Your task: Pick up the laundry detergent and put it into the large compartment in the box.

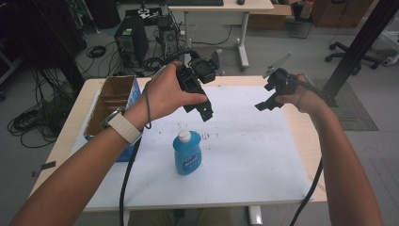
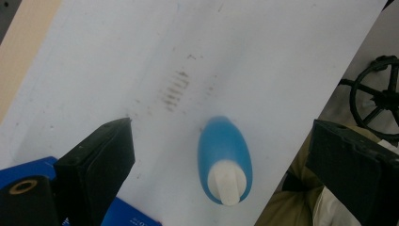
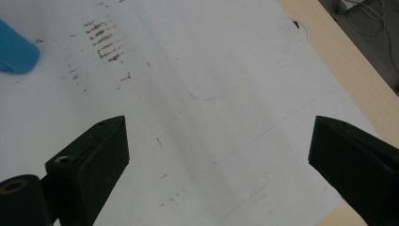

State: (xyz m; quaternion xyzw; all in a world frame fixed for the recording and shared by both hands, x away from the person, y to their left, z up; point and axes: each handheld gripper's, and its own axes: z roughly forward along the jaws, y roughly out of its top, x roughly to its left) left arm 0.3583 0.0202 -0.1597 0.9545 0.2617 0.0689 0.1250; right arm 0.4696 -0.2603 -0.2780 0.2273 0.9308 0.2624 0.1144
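A blue bottle [image 1: 187,153] with a white cap stands upright on the white sheet [image 1: 244,155], near the middle front. My left gripper [image 1: 205,113] hangs in the air above and behind it, pointing down, jaws open and empty. In the left gripper view the blue bottle [image 2: 225,160] is seen from above between the wide-apart jaws, well below them. My right gripper [image 1: 264,105] is held in the air at the right back of the table, open with nothing in it. In the right gripper view a corner of the blue bottle [image 3: 16,52] shows at the upper left.
An open cardboard box [image 1: 111,101] with a blue side stands at the table's left edge. The wooden table edge [image 3: 339,61] runs beside the white sheet. Cables trail off the front. Behind the table are a computer tower [image 1: 131,40], a desk and office chairs.
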